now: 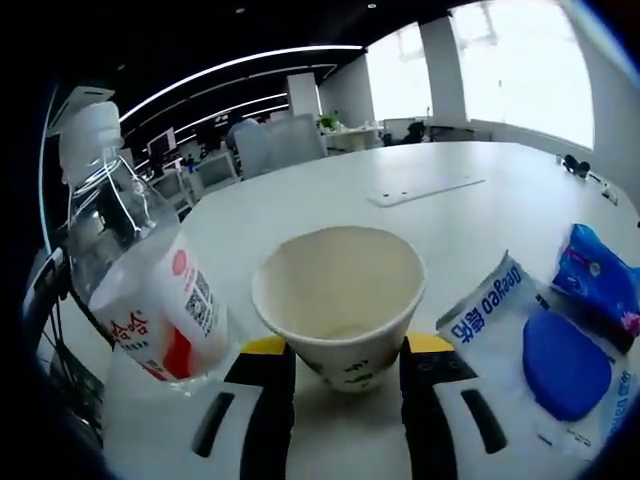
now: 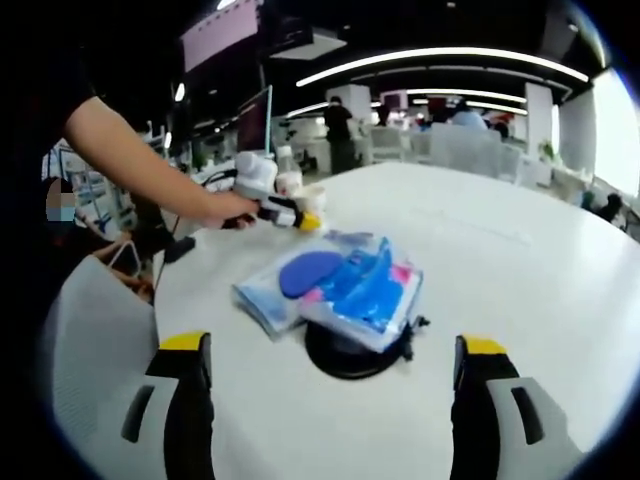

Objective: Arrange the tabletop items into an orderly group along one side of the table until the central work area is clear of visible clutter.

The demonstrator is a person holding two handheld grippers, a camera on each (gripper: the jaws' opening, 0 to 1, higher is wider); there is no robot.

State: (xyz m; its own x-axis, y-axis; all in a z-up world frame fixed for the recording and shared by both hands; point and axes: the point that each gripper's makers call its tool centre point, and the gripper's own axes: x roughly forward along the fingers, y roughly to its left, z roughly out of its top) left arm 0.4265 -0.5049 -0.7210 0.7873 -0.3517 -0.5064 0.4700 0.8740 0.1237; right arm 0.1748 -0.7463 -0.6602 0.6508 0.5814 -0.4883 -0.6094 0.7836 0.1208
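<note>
1. Paper cup (image 1: 340,300), cream-coloured and round-mouthed, sits low in the middle of the left gripper view, right between the left gripper (image 1: 342,385)'s two black, yellow-tipped jaws; the jaws press against its tapered sides, gripping it upright.
2. At the left of that view a clear plastic water bottle (image 1: 135,265) with a white cap and a red-and-white label stands just beside the cup, leaning in the fisheye picture.
3. At the lower right of that view lie a white sachet (image 1: 490,305) with blue lettering, a flat blue oval piece (image 1: 565,370) and a crinkled blue packet (image 1: 598,275), close together on the smooth white table (image 1: 450,215).
4. In the right gripper view the right gripper (image 2: 335,400)'s jaws rise from the bottom edge, spread wide apart with nothing between them.
5. Between and beyond those jaws, mid-frame, a pile of glossy blue and clear plastic packets (image 2: 340,285) rests partly over a round black disc (image 2: 350,355) set in the table.
6. Towards the upper left of the right gripper view, a person's bare forearm reaches in from the left; the hand (image 2: 228,210) holds the left gripper out near the table's far rim, by the bottle and cup there.
7. An office with chairs, screens and strip lights shows behind, blurred.
</note>
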